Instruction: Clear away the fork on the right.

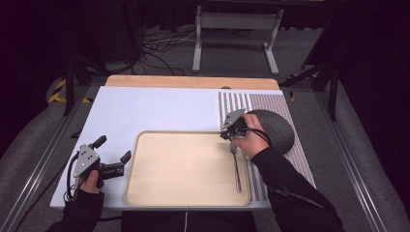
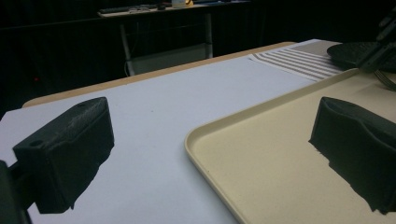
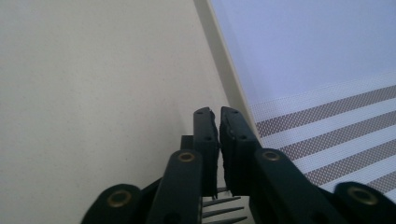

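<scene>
A metal fork (image 1: 236, 169) lies along the right side of the beige tray (image 1: 183, 164), handle toward me. My right gripper (image 1: 225, 134) hovers over the fork's tines, beside the tray's far right corner. In the right gripper view its jaws (image 3: 218, 112) stand shut with nothing between their tips, and the fork tines (image 3: 224, 210) show beneath their base. Whether they touch the fork I cannot tell. My left gripper (image 1: 115, 148) rests open left of the tray; in its own view (image 2: 212, 107) the jaws straddle the tray's corner (image 2: 280, 158).
A dark grey dome-shaped bowl (image 1: 275, 128) sits on a striped placemat (image 1: 270, 104) just right of my right hand. A white sheet (image 1: 154, 108) covers the table around the tray. Metal frame legs and cables stand beyond the far edge.
</scene>
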`<state>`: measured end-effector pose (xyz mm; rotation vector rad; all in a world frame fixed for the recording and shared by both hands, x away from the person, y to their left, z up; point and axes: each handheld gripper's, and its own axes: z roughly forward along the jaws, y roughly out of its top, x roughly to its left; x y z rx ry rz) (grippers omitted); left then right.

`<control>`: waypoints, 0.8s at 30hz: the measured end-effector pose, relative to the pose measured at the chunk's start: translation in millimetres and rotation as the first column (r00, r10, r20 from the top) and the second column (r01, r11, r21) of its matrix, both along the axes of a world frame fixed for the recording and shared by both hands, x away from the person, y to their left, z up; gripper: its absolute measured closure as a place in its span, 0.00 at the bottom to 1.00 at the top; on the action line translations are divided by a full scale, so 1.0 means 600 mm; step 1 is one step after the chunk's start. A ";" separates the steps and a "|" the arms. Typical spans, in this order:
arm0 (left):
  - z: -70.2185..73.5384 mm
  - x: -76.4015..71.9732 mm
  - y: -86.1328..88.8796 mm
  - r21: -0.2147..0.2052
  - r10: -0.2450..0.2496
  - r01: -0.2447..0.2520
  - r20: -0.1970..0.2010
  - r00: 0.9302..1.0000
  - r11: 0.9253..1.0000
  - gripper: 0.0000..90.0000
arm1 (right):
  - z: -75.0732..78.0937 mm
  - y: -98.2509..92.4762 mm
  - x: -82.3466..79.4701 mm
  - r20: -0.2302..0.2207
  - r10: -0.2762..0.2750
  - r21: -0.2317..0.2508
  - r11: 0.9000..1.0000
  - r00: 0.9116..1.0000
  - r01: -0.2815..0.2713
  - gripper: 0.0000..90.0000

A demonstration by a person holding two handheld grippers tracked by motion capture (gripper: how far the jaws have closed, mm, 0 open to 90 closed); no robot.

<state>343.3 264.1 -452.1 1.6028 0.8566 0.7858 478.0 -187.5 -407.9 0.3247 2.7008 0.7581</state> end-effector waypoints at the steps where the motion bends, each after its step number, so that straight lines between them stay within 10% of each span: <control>1: 0.000 0.000 0.000 0.001 0.001 -0.001 0.002 1.000 1.000 0.00 | 0.004 0.000 -0.002 -0.003 0.000 0.015 1.000 1.000 0.000 0.86; 12: 0.000 0.000 -0.001 -0.002 0.003 -0.003 0.001 1.000 1.000 0.00 | 0.041 -0.010 -0.028 0.010 -0.070 0.211 0.975 0.997 0.066 0.32; 24: 0.000 0.001 -0.001 0.000 0.005 -0.005 -0.002 1.000 1.000 0.00 | 0.075 -0.043 -0.061 0.035 -0.082 0.333 0.941 0.996 0.066 0.21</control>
